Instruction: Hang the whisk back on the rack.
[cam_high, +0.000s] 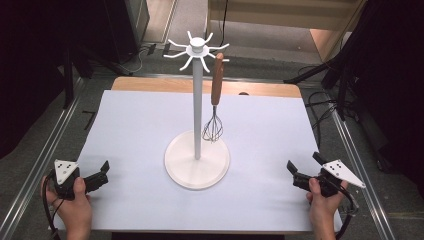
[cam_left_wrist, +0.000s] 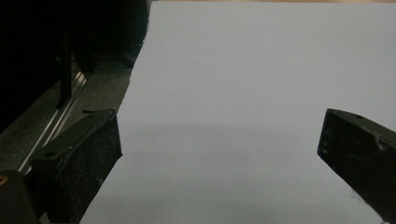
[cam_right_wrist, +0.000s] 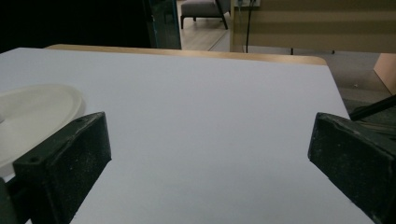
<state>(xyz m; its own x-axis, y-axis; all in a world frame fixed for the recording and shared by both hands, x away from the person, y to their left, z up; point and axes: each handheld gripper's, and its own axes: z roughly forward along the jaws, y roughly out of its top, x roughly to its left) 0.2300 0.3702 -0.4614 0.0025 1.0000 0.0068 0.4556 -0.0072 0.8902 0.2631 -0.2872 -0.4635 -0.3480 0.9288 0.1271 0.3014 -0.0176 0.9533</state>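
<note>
One whisk (cam_high: 215, 100), one white stand (cam_high: 197, 150), two hand-held grippers.

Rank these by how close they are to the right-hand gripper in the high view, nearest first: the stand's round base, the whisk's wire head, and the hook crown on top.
From the right gripper:
1. Round base, on the table's middle, to its left.
2. Wire head, hanging just above the base's far edge.
3. Hook crown, atop the pole, farthest back.

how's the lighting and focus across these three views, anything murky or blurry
High view: evenly lit table, dark surroundings, the whisk slightly soft. Left gripper view: dim, a soft shadow band across the white surface, near jaws grainy. Right gripper view: brighter background, the stand's base pale and slightly soft, jaws dark.
</note>
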